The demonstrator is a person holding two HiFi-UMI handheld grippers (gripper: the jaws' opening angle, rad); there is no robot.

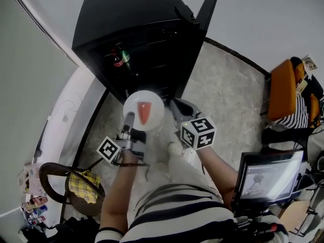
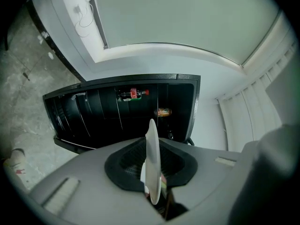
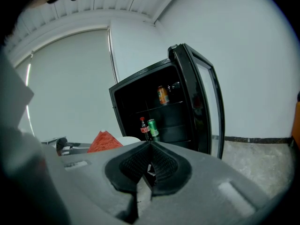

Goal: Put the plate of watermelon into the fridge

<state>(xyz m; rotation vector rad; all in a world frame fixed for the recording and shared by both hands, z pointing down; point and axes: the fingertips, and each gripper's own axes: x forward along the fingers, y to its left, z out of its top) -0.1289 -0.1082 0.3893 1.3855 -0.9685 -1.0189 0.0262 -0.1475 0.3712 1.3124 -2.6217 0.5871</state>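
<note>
A white plate carrying a red watermelon wedge hangs in front of the open black fridge. My left gripper is shut on the plate's near rim. In the left gripper view the plate stands edge-on between the jaws, facing the fridge's dark shelves. My right gripper hovers just right of the plate, shut with nothing in it. In the right gripper view the wedge and the plate's edge show at the left, and the jaws meet.
The fridge door stands open at the right. Inside are a cola bottle, a green can and an orange can. A basket with a yellow cloth is near left; an orange chair and a screen stand right.
</note>
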